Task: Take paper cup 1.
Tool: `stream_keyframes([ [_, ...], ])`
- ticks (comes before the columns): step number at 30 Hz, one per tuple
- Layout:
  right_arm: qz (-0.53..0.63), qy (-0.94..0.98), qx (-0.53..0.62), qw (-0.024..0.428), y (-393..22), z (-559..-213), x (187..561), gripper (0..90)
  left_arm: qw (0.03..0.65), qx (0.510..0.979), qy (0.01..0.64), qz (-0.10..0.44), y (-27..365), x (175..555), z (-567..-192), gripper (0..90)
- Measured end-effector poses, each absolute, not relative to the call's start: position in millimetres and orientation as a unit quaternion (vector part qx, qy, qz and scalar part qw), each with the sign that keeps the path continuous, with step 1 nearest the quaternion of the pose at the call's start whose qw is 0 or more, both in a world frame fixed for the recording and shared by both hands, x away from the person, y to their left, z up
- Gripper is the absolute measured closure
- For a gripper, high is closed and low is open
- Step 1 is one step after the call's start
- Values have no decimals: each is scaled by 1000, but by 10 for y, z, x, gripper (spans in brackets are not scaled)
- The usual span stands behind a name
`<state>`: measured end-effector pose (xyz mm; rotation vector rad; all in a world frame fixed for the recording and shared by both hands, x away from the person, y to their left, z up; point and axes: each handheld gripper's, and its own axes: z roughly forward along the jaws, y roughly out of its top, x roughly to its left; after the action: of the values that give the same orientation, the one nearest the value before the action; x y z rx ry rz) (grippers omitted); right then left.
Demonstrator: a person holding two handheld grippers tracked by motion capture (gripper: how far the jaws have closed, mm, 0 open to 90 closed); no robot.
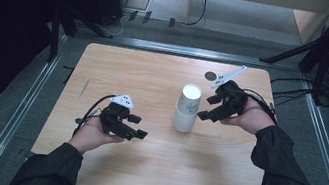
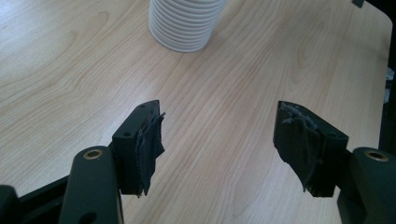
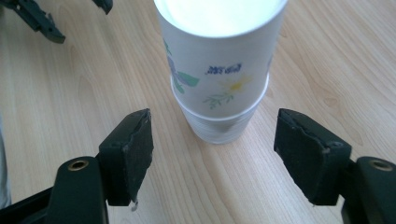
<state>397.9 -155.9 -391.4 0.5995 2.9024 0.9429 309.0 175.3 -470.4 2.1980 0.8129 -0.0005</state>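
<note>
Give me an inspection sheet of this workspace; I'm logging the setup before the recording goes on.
Surface: wooden table, bare wood, with a small dark round mark near the far edge.
Job's things: paper cups, white, stacked upside down, the top one printed with flowers; standing upright right of centre.
Clutter: nothing seen.
Grippers: left hand-held gripper open, above bare wood, apart from the stack; right hand-held gripper open, jaws either side of the stack's line, not touching it.
Cables: one cable trails from the left gripper; more cables lie past the table's right edge.
Surroundings: metal rails frame the table; dark stands and grey floor behind.
</note>
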Motion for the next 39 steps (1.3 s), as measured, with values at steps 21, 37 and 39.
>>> stream_keyframes([
  [21,310,940,142,-5,-1185,-3846,4263,257,383,868,315,-4,1742,3088,-4710,328],
  [37,314,939,137,-1,-1159,-3799,4284,326,383,869,314,-2,1742,3087,-4714,330],
  [39,313,939,140,-1,-1158,-3793,4284,327,383,868,315,-2,1744,3087,-4712,330],
])
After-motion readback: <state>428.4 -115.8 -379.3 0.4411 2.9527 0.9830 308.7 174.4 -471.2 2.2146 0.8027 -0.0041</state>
